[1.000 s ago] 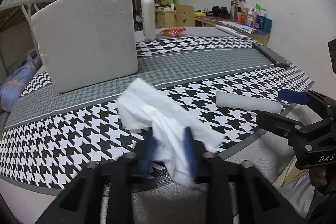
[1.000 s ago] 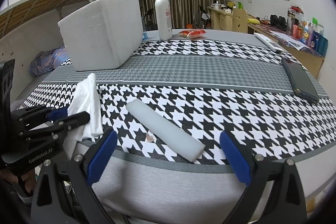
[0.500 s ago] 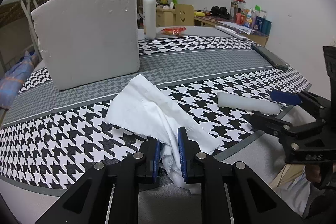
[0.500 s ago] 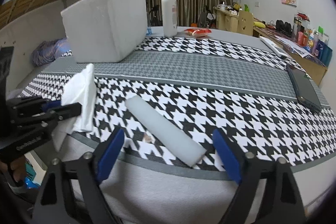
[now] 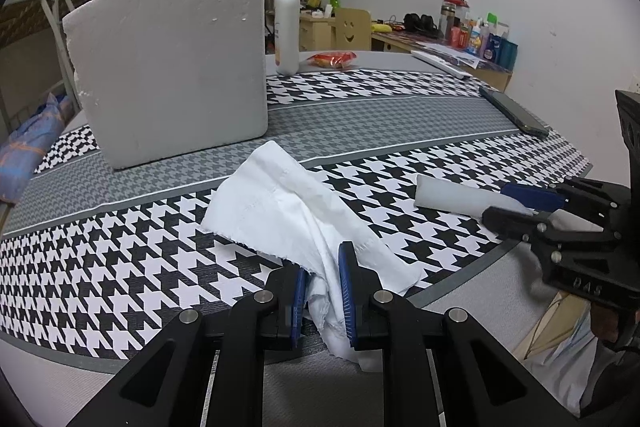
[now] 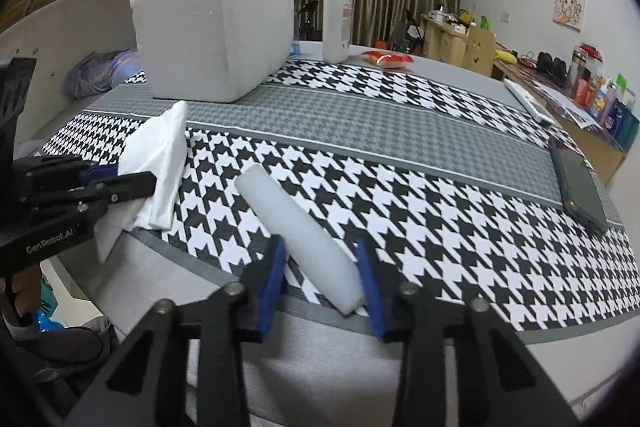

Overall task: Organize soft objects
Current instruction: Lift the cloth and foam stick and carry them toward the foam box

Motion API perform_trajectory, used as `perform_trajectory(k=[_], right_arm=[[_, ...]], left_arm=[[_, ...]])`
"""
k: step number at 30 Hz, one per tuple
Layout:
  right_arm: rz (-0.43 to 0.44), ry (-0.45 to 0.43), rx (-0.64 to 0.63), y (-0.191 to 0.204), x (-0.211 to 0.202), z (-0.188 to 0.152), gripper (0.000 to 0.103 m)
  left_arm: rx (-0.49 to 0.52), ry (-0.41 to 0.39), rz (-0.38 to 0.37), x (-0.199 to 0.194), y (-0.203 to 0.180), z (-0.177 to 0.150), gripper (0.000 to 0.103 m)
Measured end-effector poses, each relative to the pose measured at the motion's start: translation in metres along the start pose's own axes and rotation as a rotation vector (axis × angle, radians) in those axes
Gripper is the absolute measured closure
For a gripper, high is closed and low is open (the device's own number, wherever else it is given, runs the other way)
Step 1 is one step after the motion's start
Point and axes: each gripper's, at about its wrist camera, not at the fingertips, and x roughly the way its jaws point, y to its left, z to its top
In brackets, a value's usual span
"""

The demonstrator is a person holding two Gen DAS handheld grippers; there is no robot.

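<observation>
A crumpled white cloth (image 5: 280, 195) lies on the houndstooth tablecloth near the front edge, with one end hanging over it. My left gripper (image 5: 323, 283) is shut on that overhanging end. The right wrist view shows the cloth (image 6: 160, 147) and the left gripper (image 6: 132, 177) at the left. A white foam stick (image 6: 296, 223) lies slantwise on the table. My right gripper (image 6: 320, 245) has its jaws closing on the stick's near end, and both blue pads meet it. In the left wrist view the foam stick (image 5: 452, 197) runs into the right gripper (image 5: 496, 203).
A big white styrofoam box (image 5: 172, 67) stands at the back left, with a pump bottle (image 5: 287, 23) and a red snack packet (image 5: 332, 59) behind it. A dark phone (image 6: 578, 183) lies at the table's right edge. A cluttered desk lines the far wall.
The right gripper's jaws have come in from wide apart onto the foam stick's near end. The left gripper keeps its hold on the cloth, which now lies flatter.
</observation>
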Motion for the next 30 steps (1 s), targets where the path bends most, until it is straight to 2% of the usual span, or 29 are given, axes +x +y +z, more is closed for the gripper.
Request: perform_trajectory(k=[5,10,14,23,30], right_arm=[[-0.009,0.012,-0.043,0.002,-0.001,0.001,0.069],[0.005,0.018,-0.078,0.001,0.0,0.001,0.066],[0.033,0.013,-0.058,-0.002,0.002,0.001,0.066],[0.048,-0.013,-0.003,0.001,-0.005,0.003,0.092],[0.078,-0.089,0.031,0.008,-0.026,0.015,0.092]], left_arm=[[0.0,-0.001,-0.002,0.0,0.0,0.0,0.086],[-0.002,-0.005,-0.004,-0.002,0.001,-0.001,0.086],[-0.012,-0.008,-0.003,-0.005,0.002,-0.002,0.086],[-0.026,-0.021,0.008,-0.011,0.006,0.0,0.086],[-0.029,-0.036,0.011,-0.018,0.008,0.002,0.086]])
